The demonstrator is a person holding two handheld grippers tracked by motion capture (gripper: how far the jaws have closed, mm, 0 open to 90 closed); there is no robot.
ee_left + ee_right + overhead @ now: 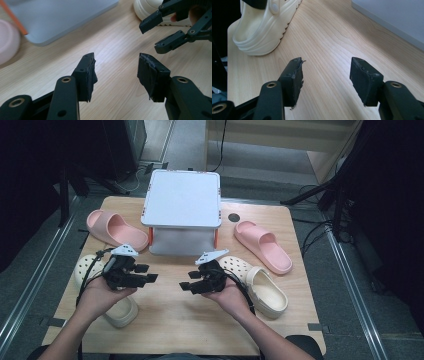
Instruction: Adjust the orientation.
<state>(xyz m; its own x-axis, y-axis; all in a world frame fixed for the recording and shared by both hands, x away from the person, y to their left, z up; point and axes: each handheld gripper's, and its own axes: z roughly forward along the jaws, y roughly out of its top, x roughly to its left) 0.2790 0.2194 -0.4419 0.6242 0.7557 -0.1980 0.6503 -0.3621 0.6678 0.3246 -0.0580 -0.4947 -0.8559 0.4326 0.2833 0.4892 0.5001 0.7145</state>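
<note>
While both tools hover over bare wood at the middle of the table (170, 320), nothing is gripped: the left gripper (145, 273) has its jaws spread with only tabletop between them, and the right gripper (189, 285) likewise; the nearest things are the cream clogs, the left clog (117, 312) beside the left hand and the right clog (260, 287) beside the right wrist; a careless swing could knock either clog, the trailing cables might snag a strap, and the facing jaws could collide.

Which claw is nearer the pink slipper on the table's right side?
Right. The right claw sits left of and nearer the person than that pink slipper; the left claw is farther left.
</note>
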